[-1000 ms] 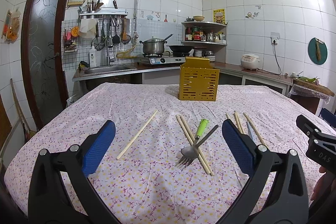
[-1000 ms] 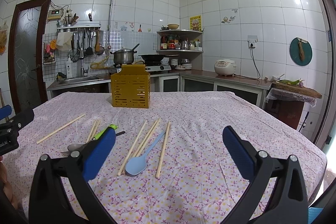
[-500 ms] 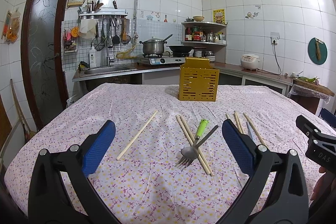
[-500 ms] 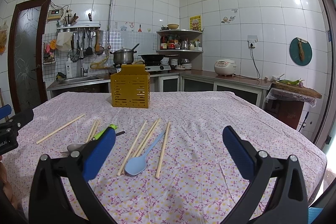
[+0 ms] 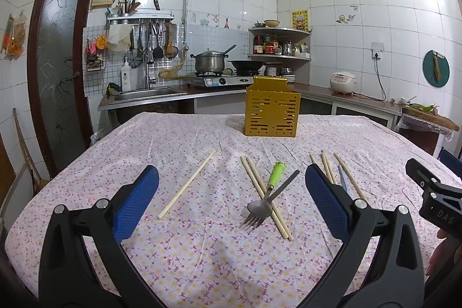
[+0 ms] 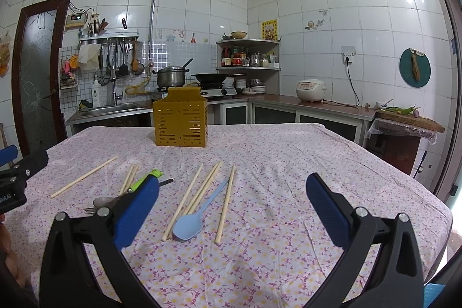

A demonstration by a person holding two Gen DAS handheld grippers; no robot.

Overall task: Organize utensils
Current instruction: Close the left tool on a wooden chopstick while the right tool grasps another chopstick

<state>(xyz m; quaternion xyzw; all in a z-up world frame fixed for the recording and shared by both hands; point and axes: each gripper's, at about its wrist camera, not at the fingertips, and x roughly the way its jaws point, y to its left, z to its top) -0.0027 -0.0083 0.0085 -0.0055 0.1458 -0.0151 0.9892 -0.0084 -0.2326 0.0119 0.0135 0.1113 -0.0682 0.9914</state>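
A yellow slotted utensil holder (image 5: 271,114) (image 6: 180,117) stands upright at the far middle of the table. On the floral cloth lie several wooden chopsticks (image 5: 187,188) (image 6: 199,192), a green-handled fork (image 5: 261,202) (image 6: 138,184) crossed by a metal spoon (image 5: 286,182), and a light blue spoon (image 6: 192,217). My left gripper (image 5: 231,201) hangs open above the near table, the fork ahead between its fingers. My right gripper (image 6: 232,205) is open too, the blue spoon just ahead of its left finger (image 6: 135,210). Neither holds anything.
The table is covered by a pink flowered cloth (image 6: 274,178). Behind it run a kitchen counter with a sink (image 5: 144,94), a stove with a pot (image 5: 209,64) and a rice cooker (image 6: 310,90). A door (image 5: 55,71) is at the left.
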